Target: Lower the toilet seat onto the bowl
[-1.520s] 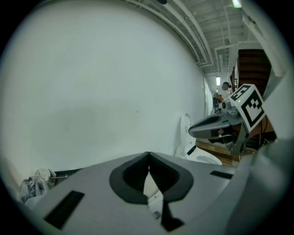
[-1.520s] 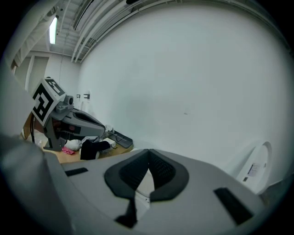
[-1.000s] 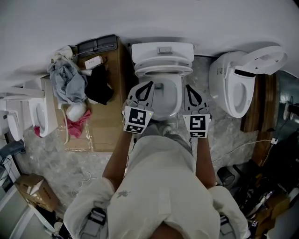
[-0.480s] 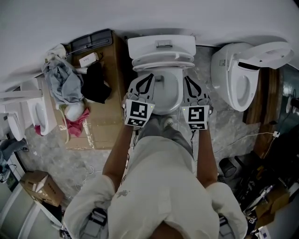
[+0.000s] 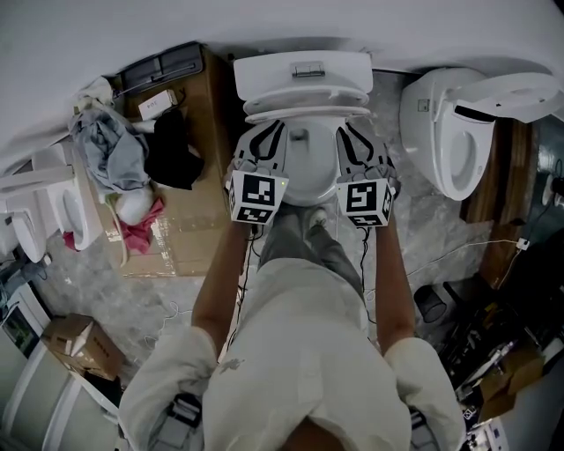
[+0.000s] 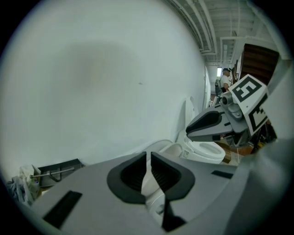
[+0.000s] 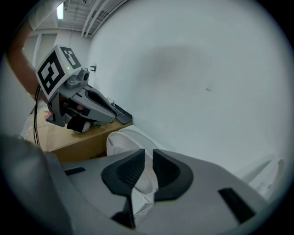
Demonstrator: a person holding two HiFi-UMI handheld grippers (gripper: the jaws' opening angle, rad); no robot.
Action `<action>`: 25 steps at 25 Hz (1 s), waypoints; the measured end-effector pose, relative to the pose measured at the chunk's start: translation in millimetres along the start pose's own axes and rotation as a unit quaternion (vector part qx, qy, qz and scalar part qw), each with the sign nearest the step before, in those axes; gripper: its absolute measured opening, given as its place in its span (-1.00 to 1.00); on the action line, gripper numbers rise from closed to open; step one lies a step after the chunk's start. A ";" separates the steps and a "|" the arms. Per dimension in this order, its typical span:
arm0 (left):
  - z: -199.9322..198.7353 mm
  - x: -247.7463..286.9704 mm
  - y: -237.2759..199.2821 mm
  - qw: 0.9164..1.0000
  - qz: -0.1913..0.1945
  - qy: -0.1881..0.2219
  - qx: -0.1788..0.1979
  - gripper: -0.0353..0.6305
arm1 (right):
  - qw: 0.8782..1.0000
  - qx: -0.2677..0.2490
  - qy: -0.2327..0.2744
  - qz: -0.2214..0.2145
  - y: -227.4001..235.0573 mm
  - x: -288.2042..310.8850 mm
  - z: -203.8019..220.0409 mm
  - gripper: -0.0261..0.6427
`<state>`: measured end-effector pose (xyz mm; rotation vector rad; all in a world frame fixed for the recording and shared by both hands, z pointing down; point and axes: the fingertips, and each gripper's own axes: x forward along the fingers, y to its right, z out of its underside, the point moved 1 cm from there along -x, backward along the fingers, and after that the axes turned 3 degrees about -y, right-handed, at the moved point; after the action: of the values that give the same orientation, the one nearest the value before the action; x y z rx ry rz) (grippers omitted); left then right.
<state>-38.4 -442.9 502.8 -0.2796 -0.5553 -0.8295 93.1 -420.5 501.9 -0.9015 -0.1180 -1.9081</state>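
Two hand-held grippers have come forward and down over the last second. The left hand-held gripper (image 5: 262,132) and the right hand-held gripper (image 5: 352,132) now reach along either side of the bowl (image 5: 304,199), their tips just short of the toilet seat (image 5: 304,113). Their jaws have just been opening. Each pair now stands a narrow slit apart with nothing clamped, and only the white toilet shows through the gap.

The seat looks still raised, leaning edge-on against the tank (image 5: 300,72). This reads as the approach to a grasp, and the lowering itself has not begun.

On the far side, the tank and the wall (image 5: 264,22) close off any room behind the seat. To the left, a cardboard box (image 5: 198,123) sits just beside the bowl, with a heap of clothes (image 5: 110,154) further out. That leaves the left gripper little sideways slack.

To the right, a strip of bare floor (image 5: 414,220) separates this toilet from a second toilet (image 5: 445,141), so there is more freedom there. The seat has to swing toward the near side, where the person's legs stand just before the rim. The grippers will probably need to draw back as it drops.
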 end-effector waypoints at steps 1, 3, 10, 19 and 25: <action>0.5 2.5 -0.4 1.000 0.000 -0.002 0.001 -0.76 | 1.000 -0.002 -0.001 -0.003 -0.5 3.5 1.1 -0.73; 1.6 8.7 -1.6 1.000 0.002 -0.005 0.007 -0.68 | 1.000 -0.010 -0.005 -0.007 -1.0 11.9 3.6 -0.65; 9.0 28.4 -5.5 0.999 0.015 -0.016 0.038 -0.50 | 0.999 -0.034 -0.014 -0.011 -2.2 36.6 10.3 -0.56; 19.0 45.7 -7.0 0.997 0.028 -0.032 0.060 -0.32 | 0.997 -0.061 -0.031 -0.027 -4.9 63.7 21.1 -0.36; 26.4 54.5 -6.8 0.997 0.022 -0.041 0.063 -0.29 | 0.997 -0.069 -0.035 -0.031 -3.0 77.4 25.1 -0.40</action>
<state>-23.2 -469.3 555.6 -0.2104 -0.6728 -0.7394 85.5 -464.9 569.6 -1.0687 -0.0555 -1.9614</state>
